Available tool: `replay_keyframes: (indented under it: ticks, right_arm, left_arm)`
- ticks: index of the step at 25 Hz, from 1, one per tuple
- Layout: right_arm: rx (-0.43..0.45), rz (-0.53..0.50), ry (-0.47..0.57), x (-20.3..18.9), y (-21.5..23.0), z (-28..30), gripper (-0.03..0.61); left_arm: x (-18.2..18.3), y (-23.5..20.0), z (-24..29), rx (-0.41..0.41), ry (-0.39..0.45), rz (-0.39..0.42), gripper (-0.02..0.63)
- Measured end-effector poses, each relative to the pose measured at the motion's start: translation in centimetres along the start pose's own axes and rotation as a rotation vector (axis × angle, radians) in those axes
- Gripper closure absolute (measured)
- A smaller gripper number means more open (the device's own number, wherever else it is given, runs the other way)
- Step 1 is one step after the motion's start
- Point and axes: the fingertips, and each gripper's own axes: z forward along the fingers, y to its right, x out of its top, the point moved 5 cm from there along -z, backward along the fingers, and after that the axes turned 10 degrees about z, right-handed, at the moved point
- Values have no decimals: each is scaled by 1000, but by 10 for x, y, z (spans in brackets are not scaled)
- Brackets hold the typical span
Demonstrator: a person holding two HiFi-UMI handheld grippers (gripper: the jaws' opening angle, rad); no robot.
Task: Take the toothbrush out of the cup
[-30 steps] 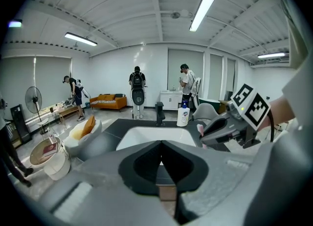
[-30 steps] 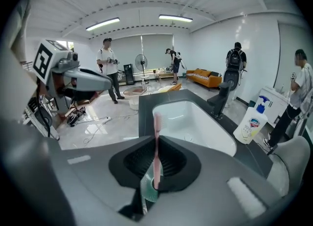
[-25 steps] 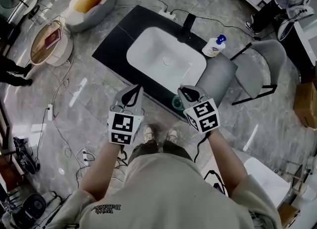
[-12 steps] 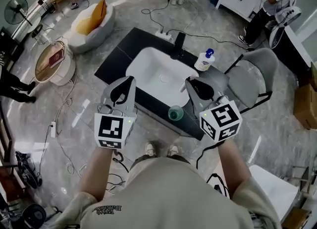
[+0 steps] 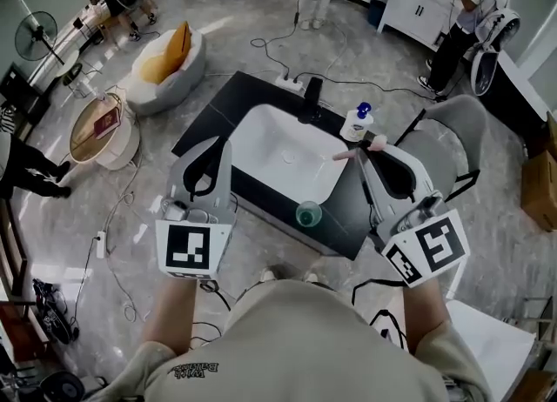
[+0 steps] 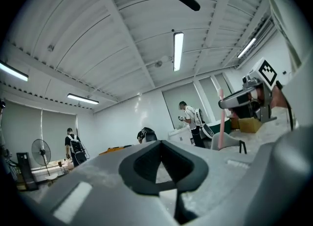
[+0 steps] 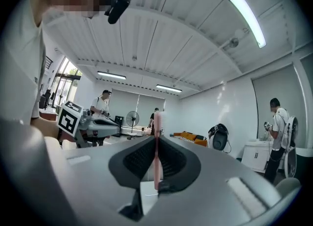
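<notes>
The pink toothbrush (image 5: 344,154) is pinched crosswise in my right gripper (image 5: 370,146), which is shut on it and held high over the right end of the black counter (image 5: 202,120). In the right gripper view the toothbrush (image 7: 156,154) stands upright between the jaws of the right gripper (image 7: 157,139). The green cup (image 5: 307,214) stands alone on the counter's near edge, below and left of that gripper. My left gripper (image 5: 216,144) hangs above the counter's left side, shut with nothing in it. The left gripper view shows its closed tips (image 6: 161,144) and the toothbrush (image 6: 220,117) off to the right.
A white sink (image 5: 252,126) fills the counter, with a dark faucet (image 5: 309,100) and a soap bottle (image 5: 357,122) at its far side. A grey chair (image 5: 448,135) stands to the right. Cables lie on the floor; people stand at the room's edges.
Both grippers have risen toward the head camera. The right one has lifted the toothbrush up and away from the green cup, which now stands uncovered on the counter edge.
</notes>
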Motion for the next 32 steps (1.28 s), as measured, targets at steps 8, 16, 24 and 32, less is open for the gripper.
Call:
replay_keyframes:
  ticks: [8,16,24,32]
  right_arm:
    - [12,5,3,-2,-4,-21,560]
    - [7,55,-60,-28,3,-26,560]
    - [14,58,-61,-31,6,-23,560]
    - [31,22,-53,-31,2,-15,560]
  left_arm:
    - [-3,16,-8,-14,-22,-7,612]
    - [-13,30,-11,-38,-50,6,612]
    - [-14,32,-10,-32,-62,-12,612]
    - [-17,35,-9,-41,-50,24,612]
